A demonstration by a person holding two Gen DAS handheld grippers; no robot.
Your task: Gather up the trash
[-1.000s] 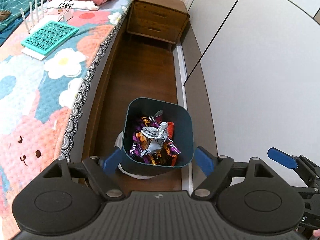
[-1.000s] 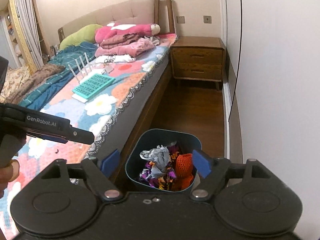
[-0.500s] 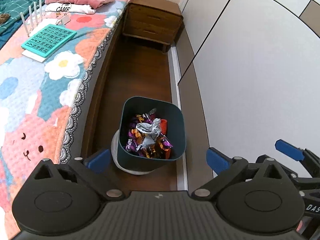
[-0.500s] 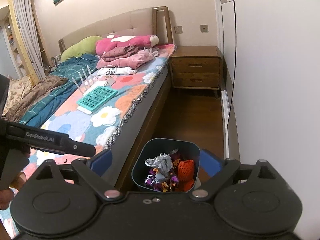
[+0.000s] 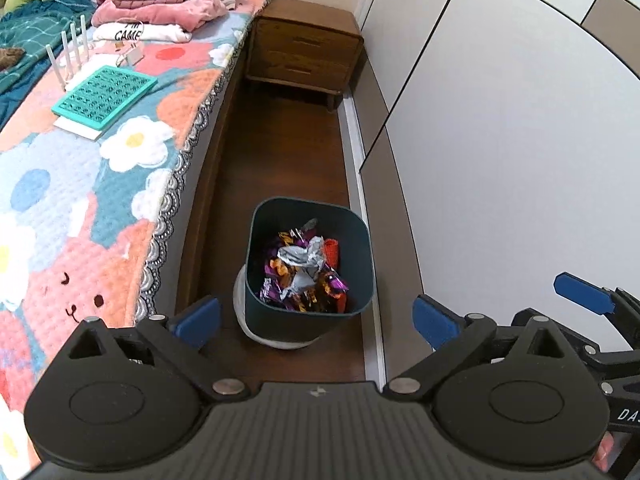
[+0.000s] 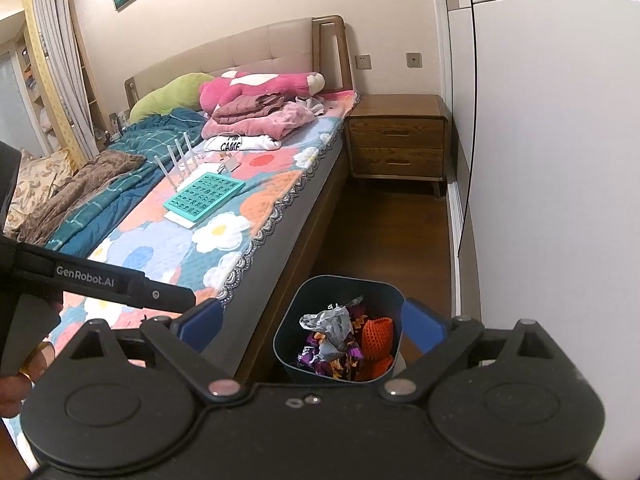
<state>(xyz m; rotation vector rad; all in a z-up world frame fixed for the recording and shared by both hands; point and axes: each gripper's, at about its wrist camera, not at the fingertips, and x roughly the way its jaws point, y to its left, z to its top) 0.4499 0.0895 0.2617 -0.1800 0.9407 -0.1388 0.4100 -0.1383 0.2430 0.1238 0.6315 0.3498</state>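
Observation:
A dark teal trash bin (image 5: pixel 297 325) stands on the wood floor between the bed and the wardrobe. It holds crumpled silver foil and purple wrappers (image 5: pixel 301 265). In the right wrist view the bin (image 6: pixel 339 281) also shows an orange foam net (image 6: pixel 377 333) beside the foil (image 6: pixel 329 325). My left gripper (image 5: pixel 316 320) hovers above the bin's near side, open and empty. Over the bin's near rim my right gripper (image 6: pixel 314 322) stands open and empty too. A blue fingertip (image 5: pixel 580 291) of the right gripper shows at the right of the left wrist view.
The bed with a flowered blanket (image 6: pixel 224 216) runs along the left and carries a teal grid board (image 6: pixel 205 195) and folded clothes (image 6: pixel 256 120). A wooden nightstand (image 6: pixel 400 140) closes the far end of the aisle. White wardrobe doors (image 5: pixel 500 160) line the right.
Both grippers have risen and drawn back from the bin, which now looks smaller and farther. The jaws of both have spread wider. The trash in the bin has not moved.

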